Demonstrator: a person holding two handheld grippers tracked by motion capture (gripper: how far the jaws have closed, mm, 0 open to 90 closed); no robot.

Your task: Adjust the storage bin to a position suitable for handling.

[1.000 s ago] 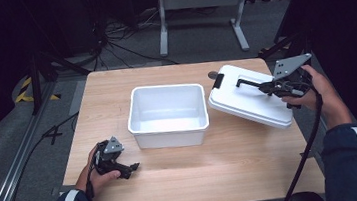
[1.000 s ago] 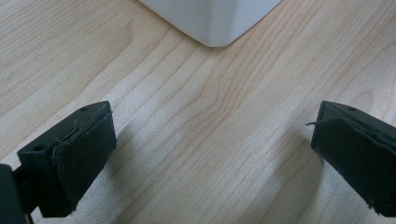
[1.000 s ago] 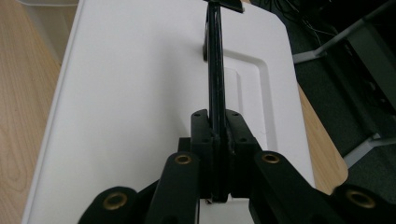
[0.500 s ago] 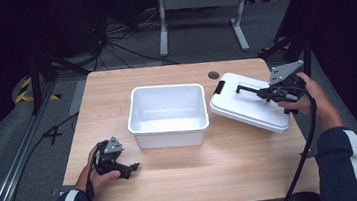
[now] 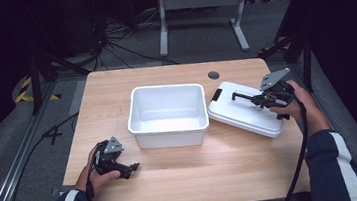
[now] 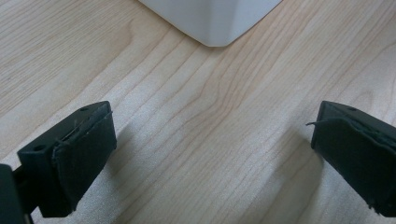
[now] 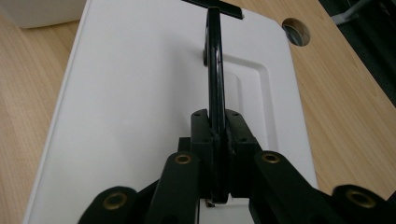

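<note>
Two grippers work at the counter (image 5: 185, 180). On the left, the left gripper (image 5: 123, 167) rests on the wood near the white bin (image 5: 168, 114), its jaws spread wide with nothing between them, probably waiting. The bin stands open in the middle. On the right, the right gripper (image 5: 246, 97) has its jaws clenched on the black handle (image 7: 215, 70) of the white lid (image 5: 243, 116), which lies just beside the bin. I can read no label or writing.
</note>
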